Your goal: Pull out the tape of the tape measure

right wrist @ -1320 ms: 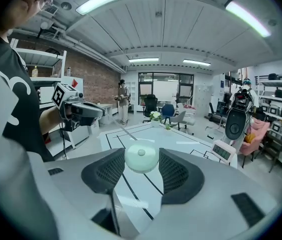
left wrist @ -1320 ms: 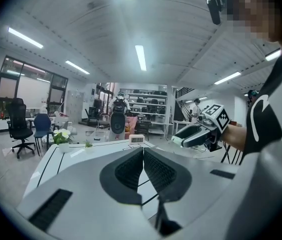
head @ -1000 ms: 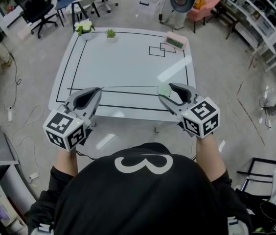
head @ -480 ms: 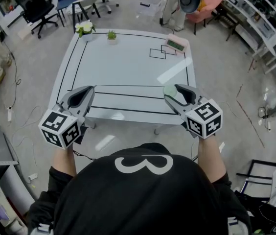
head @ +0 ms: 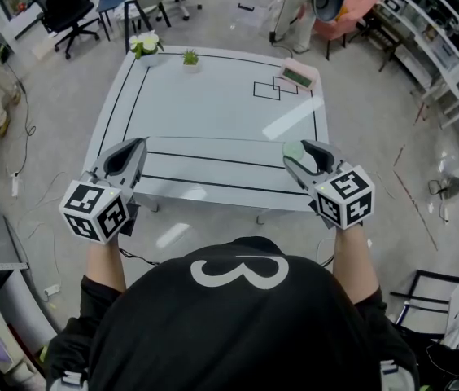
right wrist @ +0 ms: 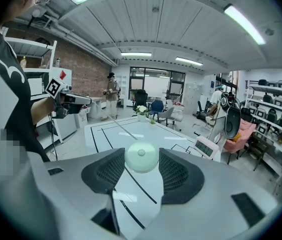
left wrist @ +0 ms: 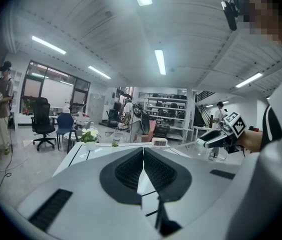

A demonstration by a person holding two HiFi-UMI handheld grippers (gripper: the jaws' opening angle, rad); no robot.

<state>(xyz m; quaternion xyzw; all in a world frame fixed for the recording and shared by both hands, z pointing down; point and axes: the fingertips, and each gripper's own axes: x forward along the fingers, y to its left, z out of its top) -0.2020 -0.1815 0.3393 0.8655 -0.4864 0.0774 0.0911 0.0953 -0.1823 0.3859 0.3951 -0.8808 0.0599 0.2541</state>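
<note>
- We see the left gripper (head: 136, 144) shut tight. We think it pinches the end of the thin pale tape (right wrist: 122, 127).
- The right gripper (head: 296, 152) hugs the round pale green tape measure case (right wrist: 141, 157), w/ a pad on each side of it.
- Just now both hands slid away from each other: the left one went left, the right one went right.
- So more tape is out vs. a sec ago. It runs from the case to the left gripper, above the near part of the white table w/ black lines (head: 213, 104).
- We think the pull is going well and is prob. not done yet.
</note>
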